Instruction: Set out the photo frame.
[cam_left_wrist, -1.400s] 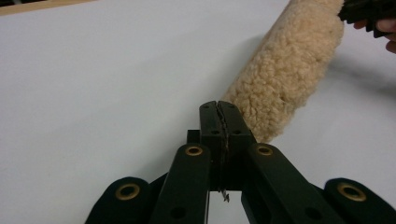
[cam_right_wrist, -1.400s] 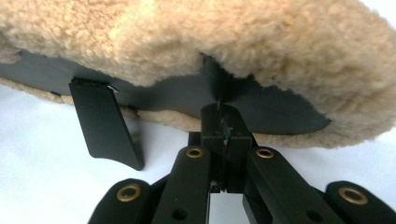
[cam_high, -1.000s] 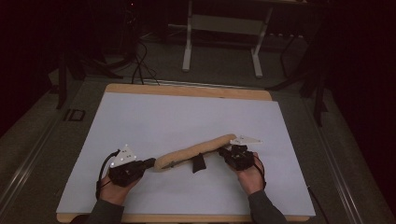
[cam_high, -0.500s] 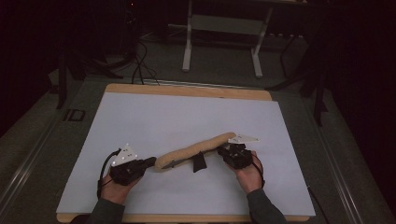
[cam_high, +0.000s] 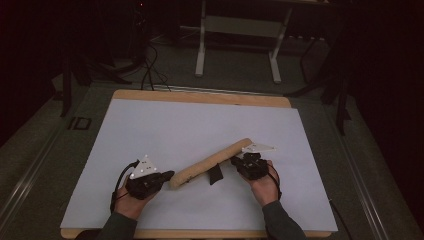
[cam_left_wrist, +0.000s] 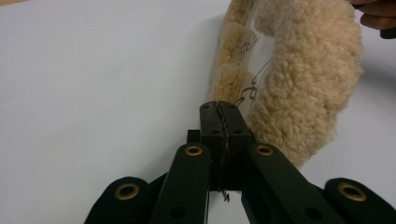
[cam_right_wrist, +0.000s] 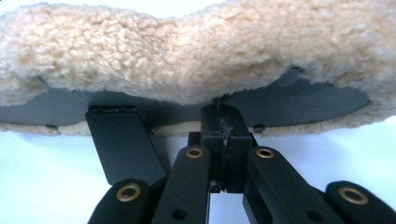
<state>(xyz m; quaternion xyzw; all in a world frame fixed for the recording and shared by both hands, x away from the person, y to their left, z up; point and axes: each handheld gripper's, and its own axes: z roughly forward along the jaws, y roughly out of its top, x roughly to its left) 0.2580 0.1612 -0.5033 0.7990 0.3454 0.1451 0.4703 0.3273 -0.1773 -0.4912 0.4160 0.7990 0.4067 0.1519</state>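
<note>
one table (cam_high: 150, 125) with a white top and a wooden edge. one long fleece pad (cam_high: 210, 162), tan, lying slantwise near the near edge. one black strap tab (cam_high: 216, 174) at the pad's near side. two hand-held grippers: left gripper (cam_high: 167, 176) at the pad's left end, right gripper (cam_high: 235, 161) at its right end. two hands hold them. one metal frame stand (cam_high: 235, 40) on the far floor.
</note>
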